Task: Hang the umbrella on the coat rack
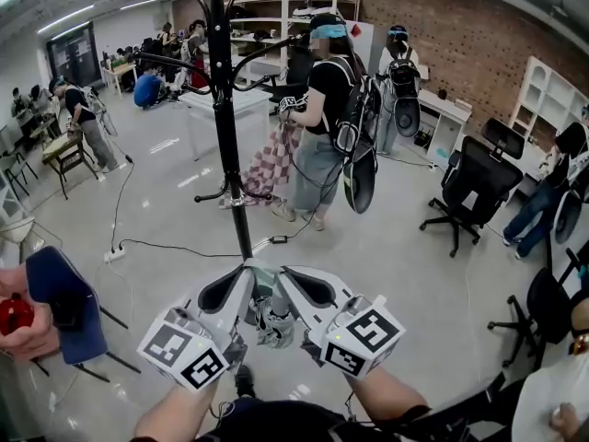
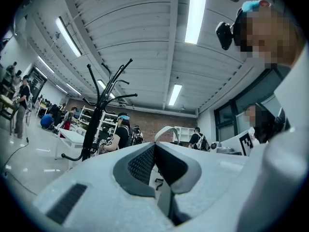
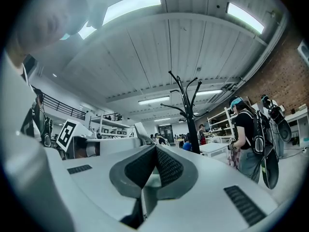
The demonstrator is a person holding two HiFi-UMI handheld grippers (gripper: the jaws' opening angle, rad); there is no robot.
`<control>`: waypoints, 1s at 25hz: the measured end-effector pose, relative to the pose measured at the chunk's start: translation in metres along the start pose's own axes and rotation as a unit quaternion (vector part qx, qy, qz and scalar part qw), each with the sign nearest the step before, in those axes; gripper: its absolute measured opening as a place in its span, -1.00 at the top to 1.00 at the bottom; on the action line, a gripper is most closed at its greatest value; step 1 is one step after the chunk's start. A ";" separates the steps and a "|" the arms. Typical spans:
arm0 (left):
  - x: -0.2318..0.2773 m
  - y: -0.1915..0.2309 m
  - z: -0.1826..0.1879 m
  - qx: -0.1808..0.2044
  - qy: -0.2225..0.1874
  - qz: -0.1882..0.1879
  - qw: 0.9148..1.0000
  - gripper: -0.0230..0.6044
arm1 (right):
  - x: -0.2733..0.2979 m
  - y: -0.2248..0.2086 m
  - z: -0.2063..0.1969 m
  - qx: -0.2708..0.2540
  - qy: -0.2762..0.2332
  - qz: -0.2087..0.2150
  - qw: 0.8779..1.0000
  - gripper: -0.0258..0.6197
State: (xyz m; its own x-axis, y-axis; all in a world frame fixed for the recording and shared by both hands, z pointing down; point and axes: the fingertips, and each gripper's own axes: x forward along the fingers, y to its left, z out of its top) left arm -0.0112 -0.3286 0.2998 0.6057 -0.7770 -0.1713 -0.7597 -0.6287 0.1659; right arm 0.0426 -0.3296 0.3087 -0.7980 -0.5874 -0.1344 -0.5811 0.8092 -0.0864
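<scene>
The black coat rack [image 1: 226, 118] stands on the pale floor straight ahead, with curved hooks at its top and lower down its pole. It also shows in the left gripper view as the coat rack [image 2: 93, 122] and in the right gripper view as the coat rack [image 3: 189, 112]. My left gripper [image 1: 245, 270] and right gripper [image 1: 281, 273] are held side by side, low in front of me, tips nearly touching and pointing at the rack's foot. The left gripper [image 2: 154, 145] has its jaws shut on nothing. The right gripper [image 3: 155, 147] is likewise shut and empty. I see no umbrella.
A person in black with a backpack [image 1: 324, 109] stands just right of the rack, holding a checked cloth [image 1: 270, 164]. A cable [image 1: 175, 247] lies on the floor. A blue chair [image 1: 63, 307] and a hand with a red thing [image 1: 17, 319] are at left, office chairs [image 1: 474, 187] at right.
</scene>
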 end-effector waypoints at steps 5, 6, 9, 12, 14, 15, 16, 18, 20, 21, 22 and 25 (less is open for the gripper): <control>0.015 0.036 0.019 0.007 -0.006 -0.021 1.000 0.89 | 0.043 -0.011 0.006 -0.004 -0.008 -0.009 1.000 0.90; 0.019 0.043 0.020 0.008 -0.007 -0.024 1.000 0.89 | 0.049 -0.015 0.006 -0.005 -0.010 -0.011 1.000 0.90; 0.029 0.063 0.027 0.013 -0.011 -0.031 0.999 0.89 | 0.071 -0.027 0.008 -0.014 -0.015 -0.017 1.000 0.90; 0.040 0.084 0.037 0.017 -0.015 -0.040 0.999 0.89 | 0.099 -0.035 0.013 -0.020 -0.016 -0.023 0.999 0.90; 0.046 0.097 0.041 0.017 -0.015 -0.046 0.999 0.89 | 0.116 -0.040 0.013 -0.014 -0.016 -0.027 0.999 0.90; 0.048 0.104 0.043 0.017 -0.014 -0.048 0.999 0.89 | 0.124 -0.043 0.012 -0.010 -0.017 -0.029 0.999 0.90; 0.051 0.111 0.045 0.017 -0.015 -0.049 0.999 0.89 | 0.132 -0.046 0.012 -0.008 -0.017 -0.030 0.999 0.90; 0.057 0.125 0.052 0.015 -0.021 -0.050 0.998 0.89 | 0.147 -0.052 0.017 -0.011 -0.018 -0.031 0.999 0.90; 0.066 0.139 0.062 0.012 -0.027 -0.051 0.998 0.89 | 0.162 -0.059 0.024 -0.018 -0.020 -0.031 0.999 0.90; 0.070 0.145 0.066 0.011 -0.029 -0.052 0.998 0.89 | 0.169 -0.062 0.028 -0.021 -0.021 -0.032 0.999 0.90; 0.074 0.151 0.069 0.012 -0.030 -0.054 0.998 0.89 | 0.174 -0.065 0.030 -0.025 -0.021 -0.034 0.999 0.90; 0.087 0.166 0.083 0.021 -0.034 -0.062 0.997 0.89 | 0.192 -0.074 0.041 -0.036 -0.025 -0.040 0.998 0.90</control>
State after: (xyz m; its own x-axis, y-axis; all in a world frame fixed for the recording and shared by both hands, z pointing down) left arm -0.1042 -0.4978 0.2320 0.6794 -0.6884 -0.2539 -0.6897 -0.7173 0.0992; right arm -0.0610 -0.5021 0.2490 -0.7402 -0.6478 -0.1800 -0.6544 0.7556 -0.0286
